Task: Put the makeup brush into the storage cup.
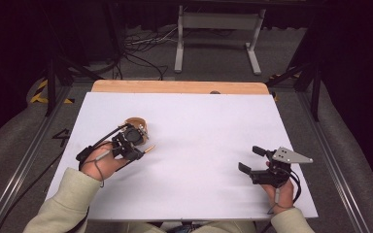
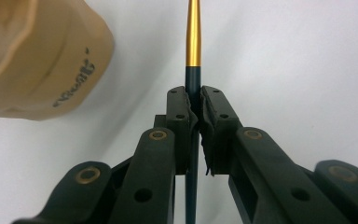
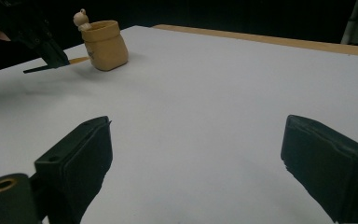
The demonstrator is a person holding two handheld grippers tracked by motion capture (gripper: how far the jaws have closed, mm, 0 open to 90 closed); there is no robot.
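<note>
A thin pen (image 2: 193, 51) with a dark teal barrel and a gold end is clamped in my left gripper (image 2: 194, 100), whose jaws are shut on it. In the high view the left gripper (image 1: 135, 145) hovers at the table's left, the gold pen tip (image 1: 150, 148) pointing right. A tan sack-shaped holder (image 1: 138, 127) stands just behind it, also seen as the holder (image 2: 37, 60) up close and the holder (image 3: 104, 45) with a small figure on its rim. My right gripper (image 1: 250, 160) rests at the right, open with nothing between its jaws (image 3: 196, 158).
The white table top (image 1: 199, 141) has a wooden strip (image 1: 179, 87) along its far edge. Beyond it stand a grey metal stand (image 1: 218, 34) and loose cables (image 1: 141, 48) on the floor.
</note>
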